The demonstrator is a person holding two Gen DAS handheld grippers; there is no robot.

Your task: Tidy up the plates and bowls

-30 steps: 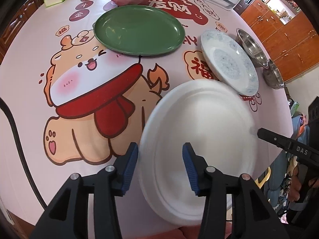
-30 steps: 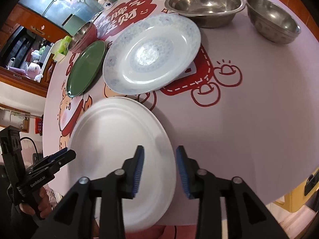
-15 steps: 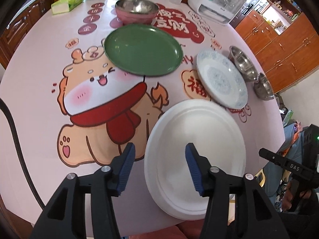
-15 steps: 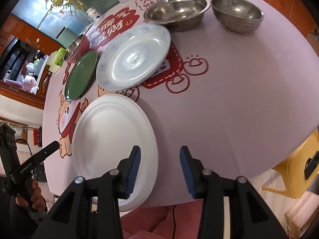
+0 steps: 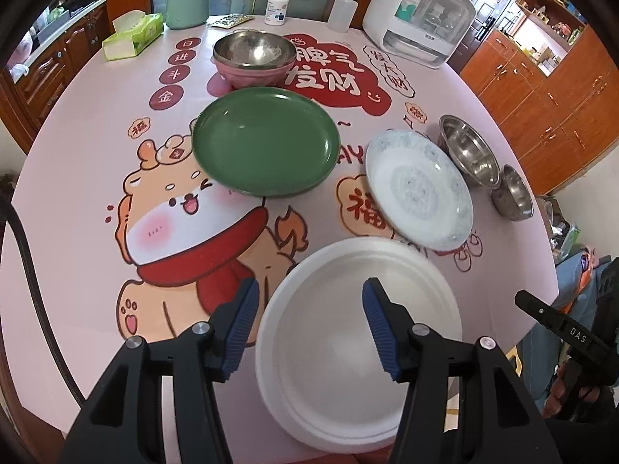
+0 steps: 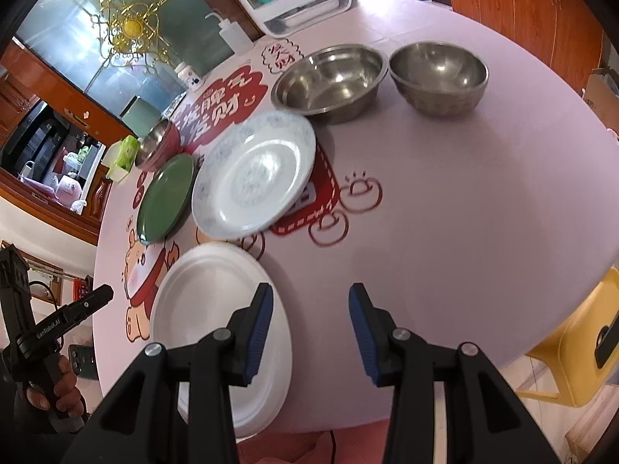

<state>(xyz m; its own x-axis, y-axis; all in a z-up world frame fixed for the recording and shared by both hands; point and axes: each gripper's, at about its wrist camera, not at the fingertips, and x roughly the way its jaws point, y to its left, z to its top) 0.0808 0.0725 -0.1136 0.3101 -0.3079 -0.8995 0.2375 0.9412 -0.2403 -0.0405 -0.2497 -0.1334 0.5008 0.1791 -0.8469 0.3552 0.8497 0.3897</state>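
A white plate (image 5: 359, 344) lies at the table's near edge; it also shows in the right wrist view (image 6: 216, 321). Beyond it lie a patterned pale plate (image 5: 419, 189) (image 6: 253, 176) and a green plate (image 5: 267, 147) (image 6: 166, 197). A pink bowl with a steel bowl inside (image 5: 253, 58) (image 6: 156, 147) sits at the back. Two steel bowls, a wide one (image 5: 468, 150) (image 6: 329, 81) and a deeper one (image 5: 512, 193) (image 6: 439, 77), sit on the right. My left gripper (image 5: 307, 324) is open above the white plate. My right gripper (image 6: 309, 324) is open above the table beside the white plate's right rim.
The round table (image 5: 77, 232) has a pink cartoon cloth. At the back stand a tissue pack (image 5: 131, 34), a green canister (image 5: 185, 2), a pill bottle (image 5: 276, 5), a squeeze bottle (image 5: 342, 9) and a white appliance (image 5: 419, 19). A yellow stool (image 6: 580, 348) stands on the right.
Both grippers have pulled back and up from the white plate and opened wider. The plate stays on the table.
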